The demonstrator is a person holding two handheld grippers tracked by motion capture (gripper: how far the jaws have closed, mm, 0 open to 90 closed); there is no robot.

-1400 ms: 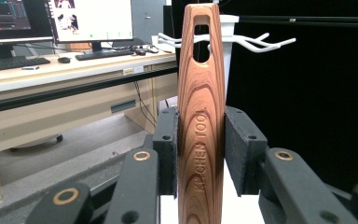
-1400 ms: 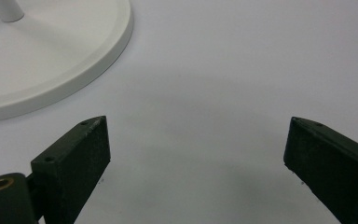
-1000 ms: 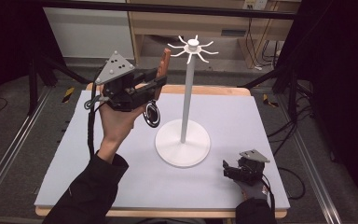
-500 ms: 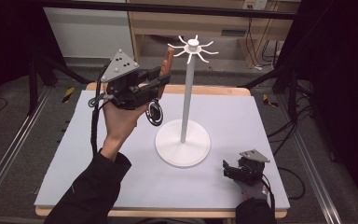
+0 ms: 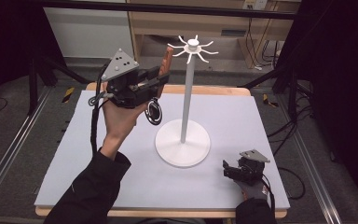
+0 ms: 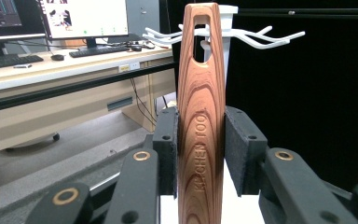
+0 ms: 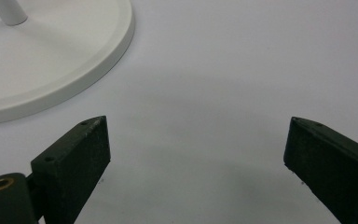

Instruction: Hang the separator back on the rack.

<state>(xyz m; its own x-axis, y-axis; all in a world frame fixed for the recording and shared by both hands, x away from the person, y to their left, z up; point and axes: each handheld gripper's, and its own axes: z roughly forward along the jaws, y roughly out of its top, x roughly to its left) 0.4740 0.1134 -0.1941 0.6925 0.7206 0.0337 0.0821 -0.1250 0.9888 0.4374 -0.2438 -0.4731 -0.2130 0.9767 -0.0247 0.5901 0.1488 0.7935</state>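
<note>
Hanging a utensil on a hook stand. The left gripper, raised in the person's left hand, is clamped on the wooden handle of a kitchen tool, both pads pressed flat to its sides; the handle stands upright with its slotted eye uppermost, and a dark round head hangs below the gripper. The tool is held level with, and just beside, the white hook crown of the stand, not yet touching any prong. The step in hand appears to be the approach to the hooks; the next move calls for carrying the eye over one prong tip and lowering it on before the jaws let go. The right gripper rests low on the white table near the stand's base, jaws wide apart and empty. Compared with the frames from a second earlier, both hands and the tool lie where they were.
</note>
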